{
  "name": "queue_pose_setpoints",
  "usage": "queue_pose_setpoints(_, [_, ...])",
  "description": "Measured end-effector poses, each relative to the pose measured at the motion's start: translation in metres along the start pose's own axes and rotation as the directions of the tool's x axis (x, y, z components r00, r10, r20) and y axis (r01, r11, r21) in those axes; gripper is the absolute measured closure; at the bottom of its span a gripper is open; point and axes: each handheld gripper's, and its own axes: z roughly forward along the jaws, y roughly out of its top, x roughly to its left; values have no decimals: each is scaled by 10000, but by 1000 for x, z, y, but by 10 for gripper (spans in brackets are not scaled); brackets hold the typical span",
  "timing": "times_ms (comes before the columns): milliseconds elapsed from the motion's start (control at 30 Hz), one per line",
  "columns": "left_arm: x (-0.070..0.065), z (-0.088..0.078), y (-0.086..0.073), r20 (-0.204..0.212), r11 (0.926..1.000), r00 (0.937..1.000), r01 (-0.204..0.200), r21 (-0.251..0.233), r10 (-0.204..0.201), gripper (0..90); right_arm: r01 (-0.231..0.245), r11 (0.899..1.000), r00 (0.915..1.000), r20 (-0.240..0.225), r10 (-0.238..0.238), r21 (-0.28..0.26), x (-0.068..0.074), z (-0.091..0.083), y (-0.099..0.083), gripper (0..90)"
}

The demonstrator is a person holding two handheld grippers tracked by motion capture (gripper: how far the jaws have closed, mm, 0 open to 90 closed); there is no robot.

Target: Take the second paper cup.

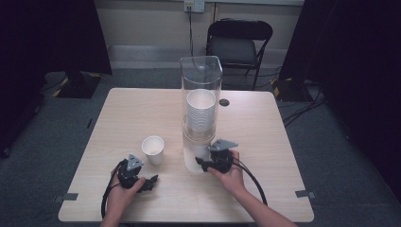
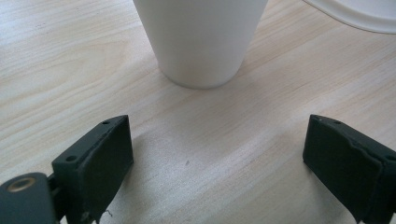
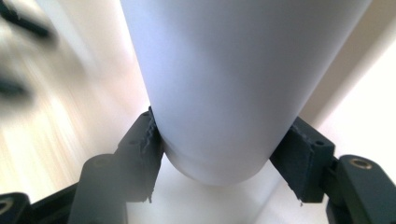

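Note:
A tall clear dispenser tube (image 1: 201,75) stands mid-table with a stack of white paper cups (image 1: 201,111) inside. At its foot my right gripper (image 1: 202,164) is shut on the lowest white cup (image 3: 219,70); both jaws press its sides in the right gripper view (image 3: 224,140). A single white paper cup (image 1: 153,149) stands upright on the table to the left of the tube. My left gripper (image 1: 151,182) lies low on the table just short of it, open, and the cup (image 2: 201,42) stands beyond the jaws with bare wood between them (image 2: 217,140).
The light wooden table (image 1: 269,142) has a small dark round hole (image 1: 224,102) behind the tube. A black folding chair (image 1: 239,42) stands past the far edge. The dispenser's white base (image 2: 359,11) shows at the top right of the left gripper view.

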Motion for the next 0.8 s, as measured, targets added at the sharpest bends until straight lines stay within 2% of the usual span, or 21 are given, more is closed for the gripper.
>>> queue_pose_setpoints(33, [0,0,0,21,10000,10000,-34,6,34,75,-182,9997,9998,-35,181,-151,0,-1,-7,371])
queue_pose_setpoints(67, [0,0,0,29,10000,10000,-56,62,56,73,-160,9991,9999,-39,159,-388,1,-6,-7,368])
queue_pose_setpoints(133, [0,0,0,31,10000,10000,-61,69,61,69,106,9997,9998,-180,-110,-213,2,-13,-2,365])
queue_pose_setpoints(167, [0,0,0,42,10000,10000,-48,18,48,69,96,9999,9994,-336,-98,-51,2,-16,0,363])
queue_pose_setpoints(267, [0,0,0,52,10000,10000,-54,33,53,69,304,9993,9987,-422,-296,194,-2,-22,-4,360])
queue_pose_setpoints(433, [0,0,0,44,10000,10000,-52,28,52,69,142,9995,9997,-217,-135,290,-8,-27,-20,357])
queue_pose_setpoints(600, [0,0,0,33,10000,10000,-60,30,60,69,294,9993,9972,684,-310,244,-25,-35,-21,353])
queue_pose_setpoints(667, [0,0,0,19,10000,10000,-40,25,40,69,-30,9985,9975,705,-9,550,-36,-32,-25,351])
queue_pose_setpoints(733, [-1,-1,-1,8,10000,10000,-33,13,33,69,-194,9960,9968,785,126,871,-42,-29,-28,349])
queue_pose_setpoints(800, [-1,-2,-2,41,10000,10000,-20,5,20,68,-324,9961,9964,809,257,825,-46,-29,-27,347])
